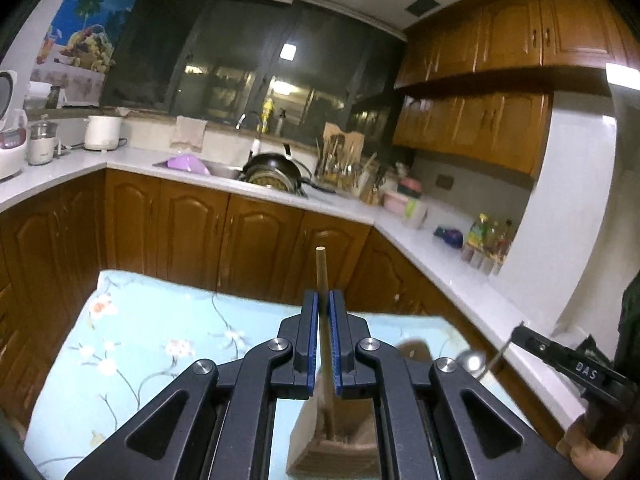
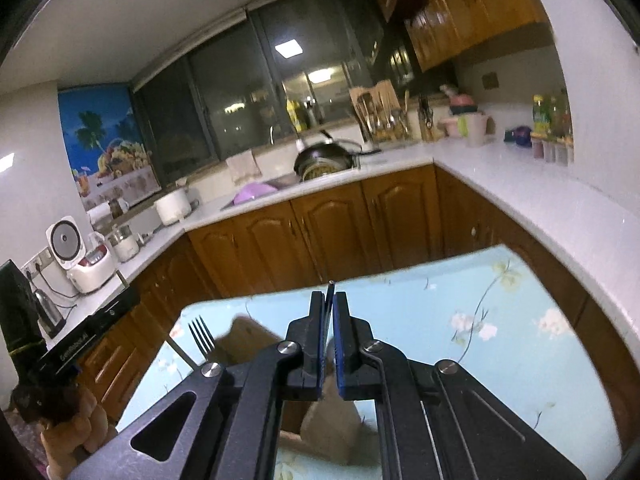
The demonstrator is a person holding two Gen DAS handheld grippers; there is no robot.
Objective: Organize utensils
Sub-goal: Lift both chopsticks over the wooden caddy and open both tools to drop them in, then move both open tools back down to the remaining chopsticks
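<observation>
Closest in the left wrist view, the left gripper (image 1: 324, 304) has its blue-padded fingers (image 1: 311, 340) pressed together on a slim pale wooden stick-like handle (image 1: 322, 276), which rises above the fingertips and runs down between them towards a brown wooden block-shaped holder (image 1: 336, 456). What that handle belongs to cannot be told here. The holder sits on a bench covered with a light blue cloth printed with white blossoms (image 1: 140, 340), directly under the left gripper.

To the right of the holder, the right gripper (image 1: 520, 330) reaches in, held by a person's hand (image 1: 592, 444); a shiny metal spoon (image 1: 474, 362) hangs from it with the bowl turned towards the holder.

From the right wrist view, the right gripper (image 2: 329, 300) has its fingers (image 2: 318, 340) closed on a thin metal handle whose tip just clears them. The holder (image 2: 336, 428) lies below, blurred. Left of the holder, the left gripper's black body (image 2: 92, 332) carries a metal fork (image 2: 202, 338), tines up.

Beyond the holder, brown wooden cupboard doors (image 1: 192, 236) stand under a white bench (image 1: 344, 206). Farther still, a dark frying pan (image 1: 276, 168) rests at the sink, with a crowded utensil rack (image 1: 340, 160) just right of it, against dark windows (image 1: 248, 52).
</observation>
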